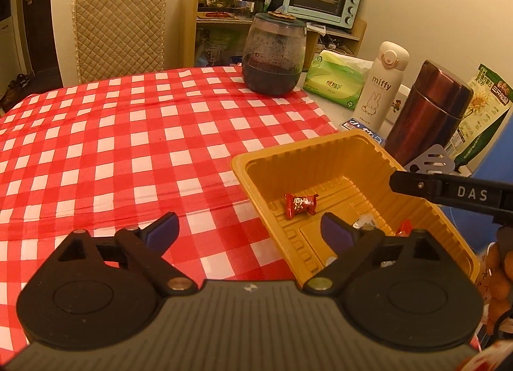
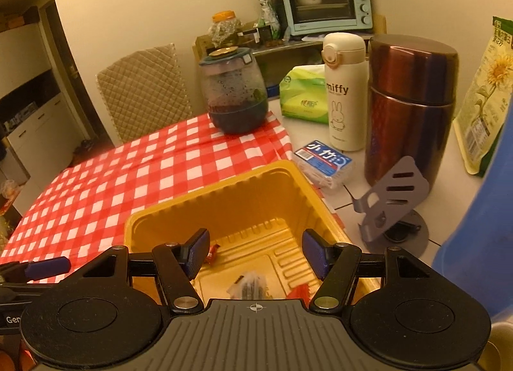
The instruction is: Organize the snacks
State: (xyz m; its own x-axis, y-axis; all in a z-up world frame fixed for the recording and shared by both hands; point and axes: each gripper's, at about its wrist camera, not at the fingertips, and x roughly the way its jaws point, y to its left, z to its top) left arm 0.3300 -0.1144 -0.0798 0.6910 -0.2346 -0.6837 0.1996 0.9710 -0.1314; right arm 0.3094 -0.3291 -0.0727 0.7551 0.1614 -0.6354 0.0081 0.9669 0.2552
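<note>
A yellow plastic tray [image 1: 247,167] sits on the red checked tablecloth [image 1: 112,133]. A red wrapped candy [image 1: 300,204] lies in it, with a clear-wrapped snack [image 2: 248,286] and another red wrapper [image 2: 298,290] near its front. My left gripper [image 1: 250,230] is open and empty over the tray's left rim. My right gripper [image 2: 255,252] is open and empty above the tray [image 2: 154,217]; one of its fingers shows in the left wrist view [image 1: 449,193].
A dark glass jar [image 1: 272,56], a green tissue pack [image 1: 333,79], a white miffy bottle [image 1: 383,85], a maroon flask [image 1: 429,114], a toothpick box [image 2: 323,161] and a grey phone stand [image 2: 389,201] stand behind and right of the tray. A seed bag [image 2: 484,98] is far right.
</note>
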